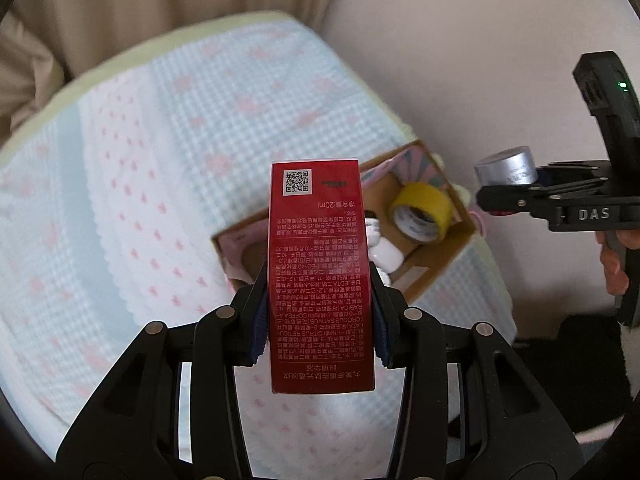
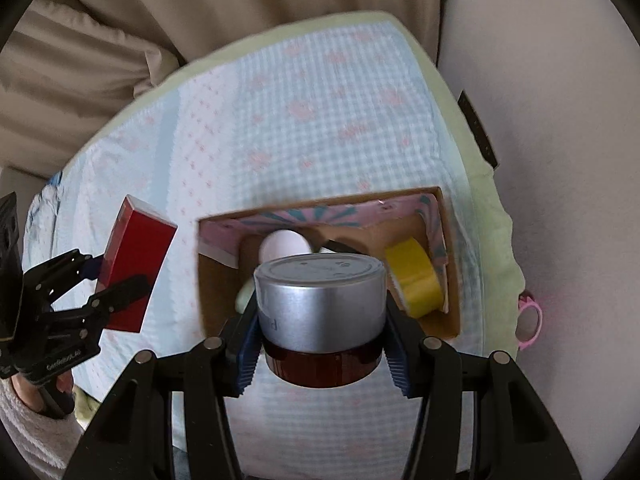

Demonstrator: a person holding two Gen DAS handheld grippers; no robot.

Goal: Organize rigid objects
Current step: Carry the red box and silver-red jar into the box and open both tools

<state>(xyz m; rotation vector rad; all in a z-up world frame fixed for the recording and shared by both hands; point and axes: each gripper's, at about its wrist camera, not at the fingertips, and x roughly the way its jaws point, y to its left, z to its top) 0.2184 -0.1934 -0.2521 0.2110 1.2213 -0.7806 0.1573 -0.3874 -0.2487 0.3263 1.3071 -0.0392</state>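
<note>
Both tools loaded, both held in the air over the bed. Left gripper (image 1: 320, 320) is clamped on a tall red carton (image 1: 320, 264), pads on its two narrow sides, long axis running straight out along the fingers. Right gripper (image 2: 322, 344) is clamped on a silver-lidded jar (image 2: 320, 304) with a dark red base, lid up. Target looks like the open cardboard box (image 2: 208, 280) sitting on the blue-and-pink checked blanket (image 2: 320, 120). From the right wrist view the box lies directly ahead of and under the jar; the left tool and carton sit off to the box's left, apart from it. So the right hand is nearer, likely drops first. Already in the box: yellow tape roll (image 2: 416, 280) against the right wall, a white rounded object (image 2: 286, 244) at the back, some other pale items partly hidden. Free floor looks tight; the jar probably has to land centre-left, clear of the tape. The carton's length may need laying flat to fit. A pink ring thing (image 2: 530, 320) hangs at the bed edge, out of the way.
</note>
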